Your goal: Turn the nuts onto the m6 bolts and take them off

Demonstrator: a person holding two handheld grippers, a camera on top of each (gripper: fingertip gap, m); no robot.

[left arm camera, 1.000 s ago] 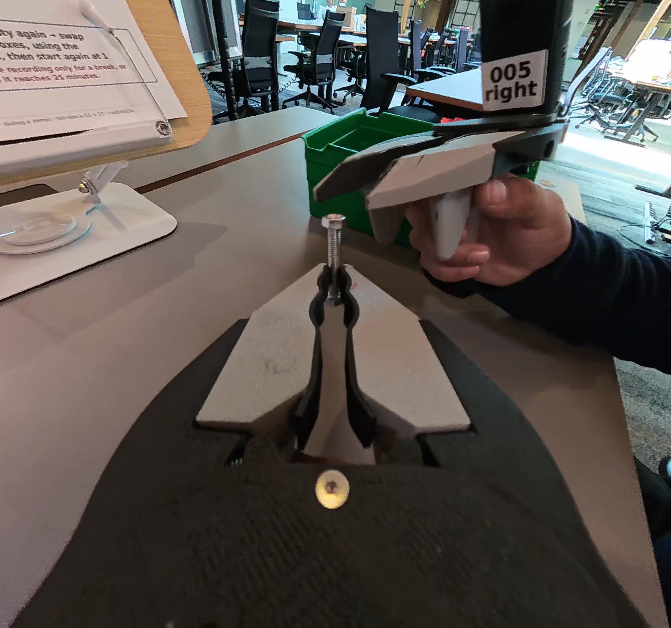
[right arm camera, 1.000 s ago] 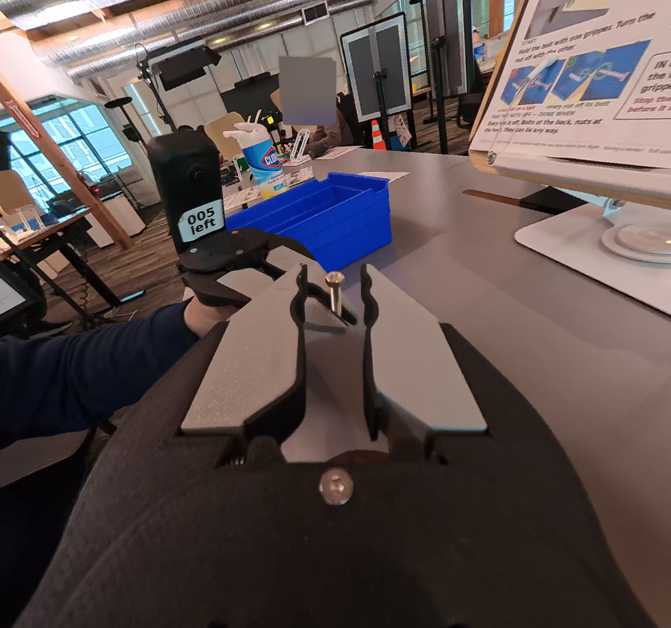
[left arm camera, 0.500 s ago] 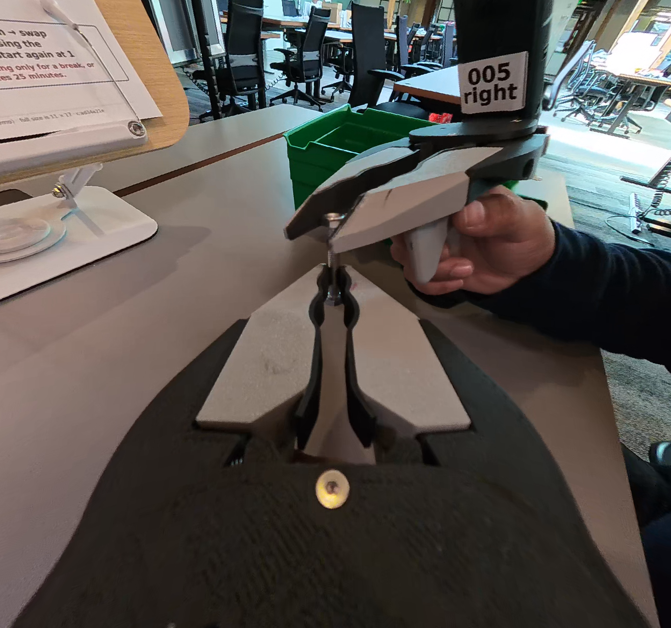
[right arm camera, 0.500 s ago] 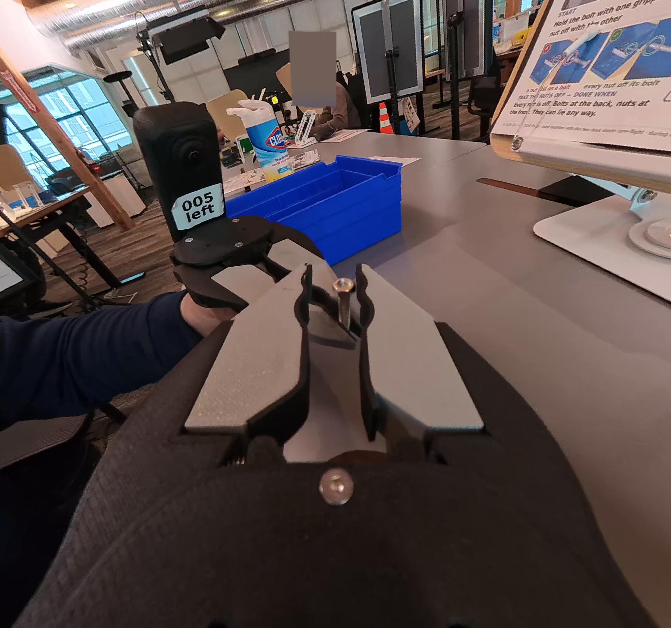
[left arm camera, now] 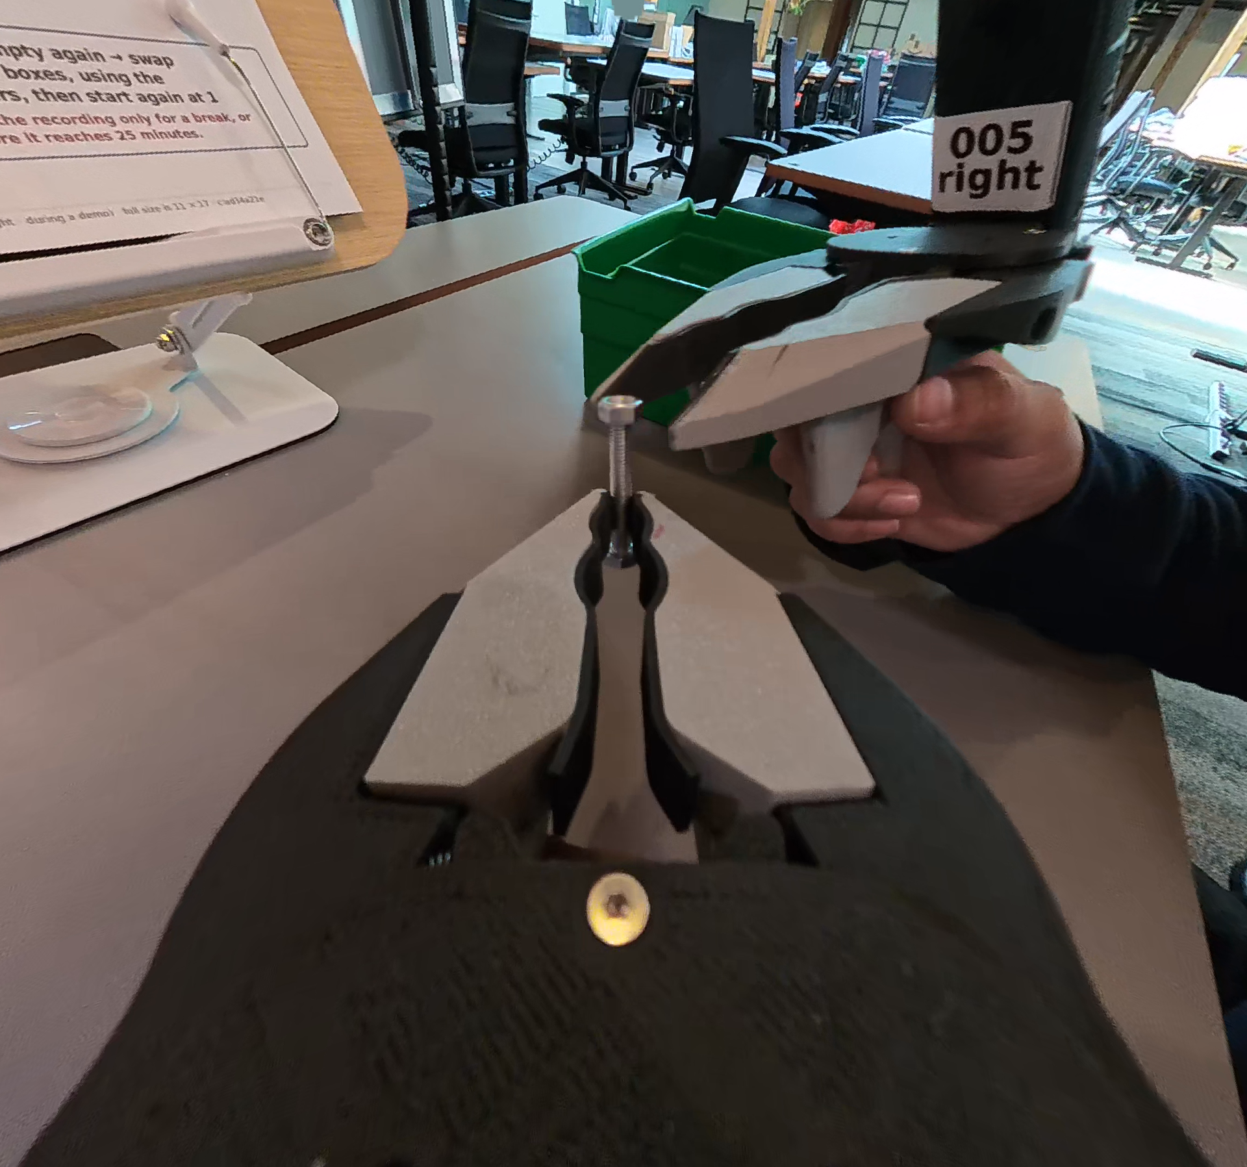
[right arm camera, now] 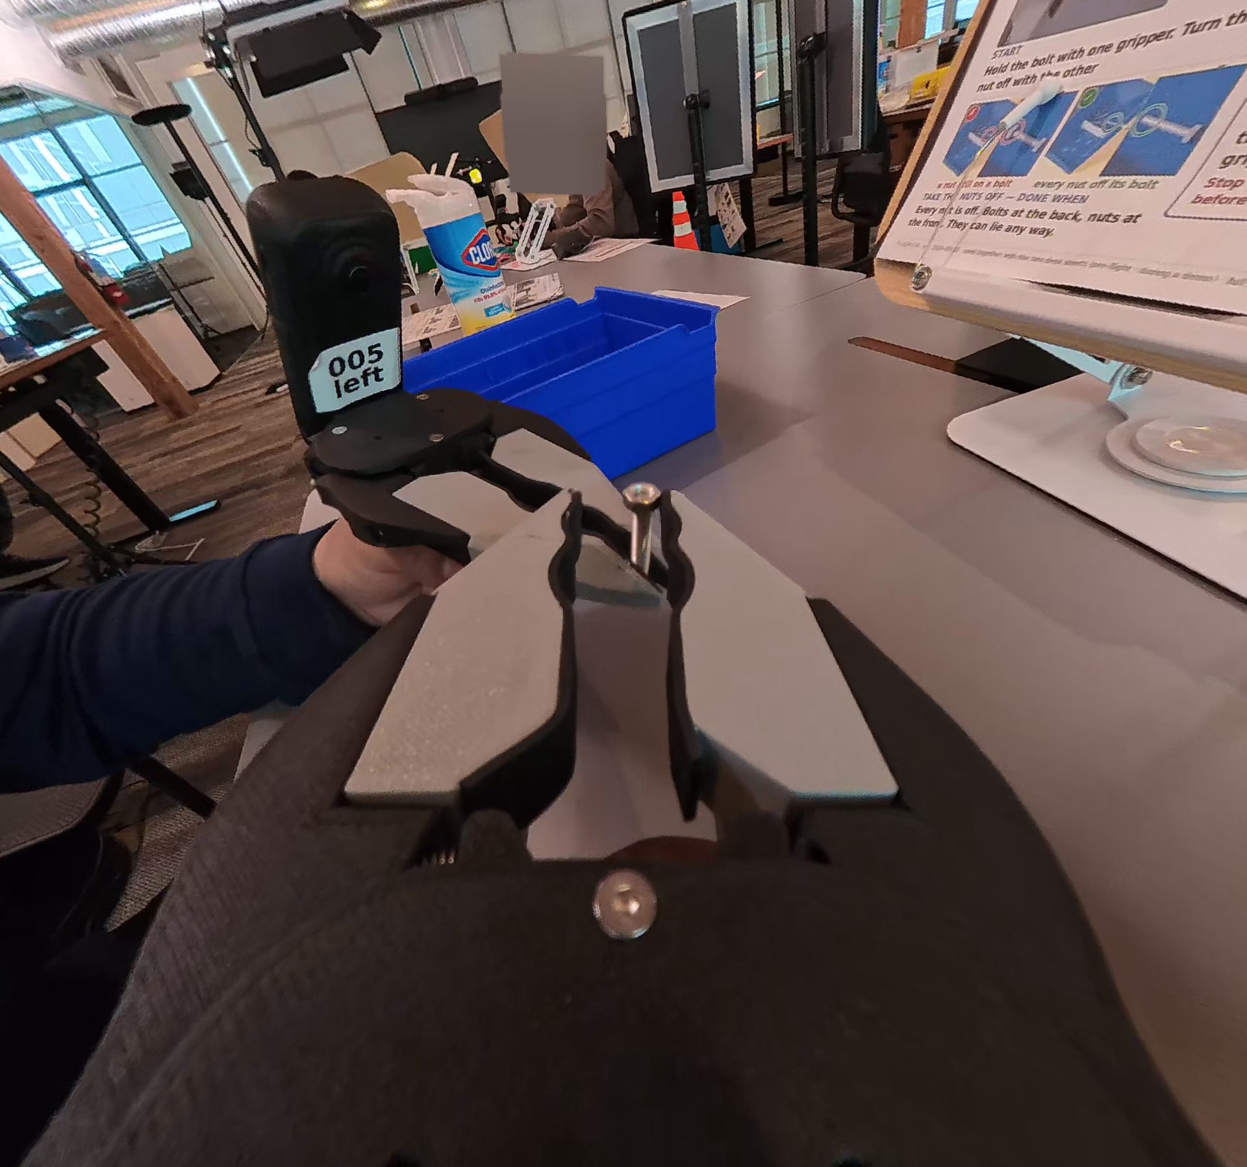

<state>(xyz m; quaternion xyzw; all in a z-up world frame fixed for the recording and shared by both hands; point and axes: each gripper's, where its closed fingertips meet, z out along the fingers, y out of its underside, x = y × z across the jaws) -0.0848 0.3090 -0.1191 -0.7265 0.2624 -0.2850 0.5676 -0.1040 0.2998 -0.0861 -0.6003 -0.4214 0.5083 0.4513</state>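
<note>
Upright at mid-frame, a silver threaded bolt [left arm camera: 619,460] is clamped in the left claw [left arm camera: 619,527]; the right claw [right arm camera: 621,551], fingers apart, straddles its top, seemingly poised to close and turn.

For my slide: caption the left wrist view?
Left tool clamps upright bolt; open right tool hovers beside its head.

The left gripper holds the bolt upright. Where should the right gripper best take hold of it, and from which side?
Grip the hexagonal top of the bolt, coming level from the right gripper's side. Its flat faces suit the open jaws, and it stands clear above the left gripper, which is clamped low on the shaft.
</note>
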